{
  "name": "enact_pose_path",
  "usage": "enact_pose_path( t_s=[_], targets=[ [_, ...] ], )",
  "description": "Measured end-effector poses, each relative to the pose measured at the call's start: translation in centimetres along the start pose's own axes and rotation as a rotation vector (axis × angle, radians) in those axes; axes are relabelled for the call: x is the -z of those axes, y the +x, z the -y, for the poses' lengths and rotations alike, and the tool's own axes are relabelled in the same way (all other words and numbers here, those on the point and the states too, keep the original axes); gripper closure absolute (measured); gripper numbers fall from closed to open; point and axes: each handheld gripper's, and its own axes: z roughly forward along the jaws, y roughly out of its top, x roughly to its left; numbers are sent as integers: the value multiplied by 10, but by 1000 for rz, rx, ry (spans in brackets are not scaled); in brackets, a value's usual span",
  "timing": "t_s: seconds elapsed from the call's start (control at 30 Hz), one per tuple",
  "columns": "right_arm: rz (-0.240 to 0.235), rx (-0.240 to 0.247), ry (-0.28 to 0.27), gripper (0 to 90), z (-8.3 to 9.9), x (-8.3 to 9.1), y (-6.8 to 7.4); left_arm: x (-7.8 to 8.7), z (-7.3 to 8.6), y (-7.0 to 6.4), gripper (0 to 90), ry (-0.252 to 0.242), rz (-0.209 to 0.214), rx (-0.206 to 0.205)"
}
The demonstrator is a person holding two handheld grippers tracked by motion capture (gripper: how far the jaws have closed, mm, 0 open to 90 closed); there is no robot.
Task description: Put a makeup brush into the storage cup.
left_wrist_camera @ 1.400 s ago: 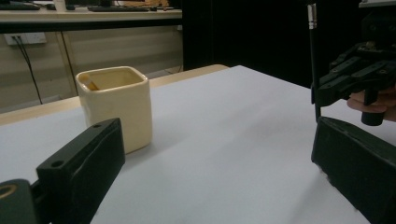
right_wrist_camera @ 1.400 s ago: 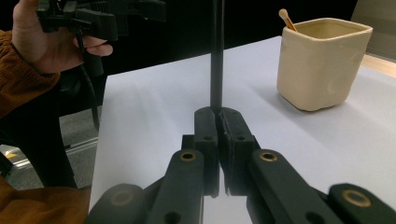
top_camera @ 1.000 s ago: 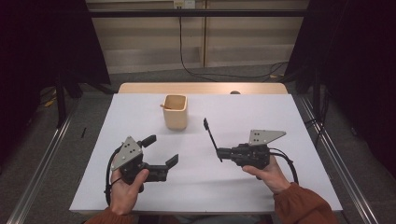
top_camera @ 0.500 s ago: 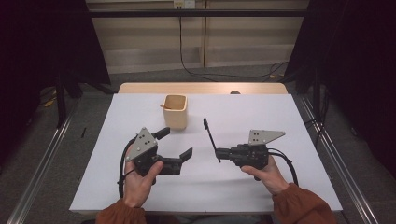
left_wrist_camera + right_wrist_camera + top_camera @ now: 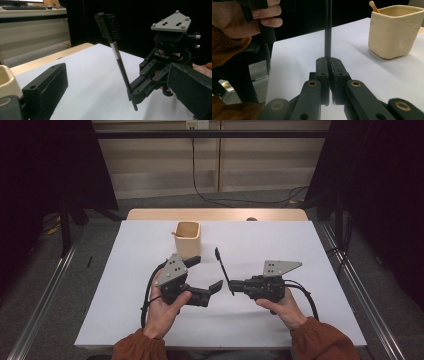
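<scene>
Left tongs (image 5: 205,273) moved nearer the cup (image 5: 188,239), jaws released, brush (image 5: 223,270) clenched upright in right tongs (image 5: 234,287)

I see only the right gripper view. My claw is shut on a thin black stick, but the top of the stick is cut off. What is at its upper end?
Observer: It is a brush. The left gripper view shows a black bristled head above a silver band.
Operator: Is the left claw open?
Observer: Yes. In the high view the left claw has its jaws wide apart.
Operator: How does it stand to the cup?
Observer: One jaw ends close to the near side of the cup. I cannot tell whether it touches.
</scene>
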Motion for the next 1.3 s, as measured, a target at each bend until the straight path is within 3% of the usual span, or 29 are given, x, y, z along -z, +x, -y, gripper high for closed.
enact_pose_path(
  t_s=[0.33,0.47,0.57,0.73,0.83,0.9,0.97,1.1,1.3],
  targets=[
    [-2,1,3,862,1,-2,0,-11,2,-7,90,17,8,-24],
    [-6,3,5,862,1,-3,1,-13,3,-3,196,-5,-2,13],
    [-6,4,5,862,1,-3,2,-12,4,0,306,-4,-31,16],
    [-9,3,9,862,2,-4,2,-12,3,2,479,-8,-4,29],
    [-11,4,14,862,2,-5,2,-14,3,1,517,-3,25,46],
    [-12,6,16,862,3,-6,3,-13,3,1,537,-3,1,47],
    [-13,8,18,862,3,-7,3,-13,3,3,568,0,5,71],
    [-12,6,18,862,4,-7,2,-12,4,3,608,-15,-17,69],
    [-7,10,13,861,3,-5,2,-14,5,2,662,-16,-15,85]
  ],
)
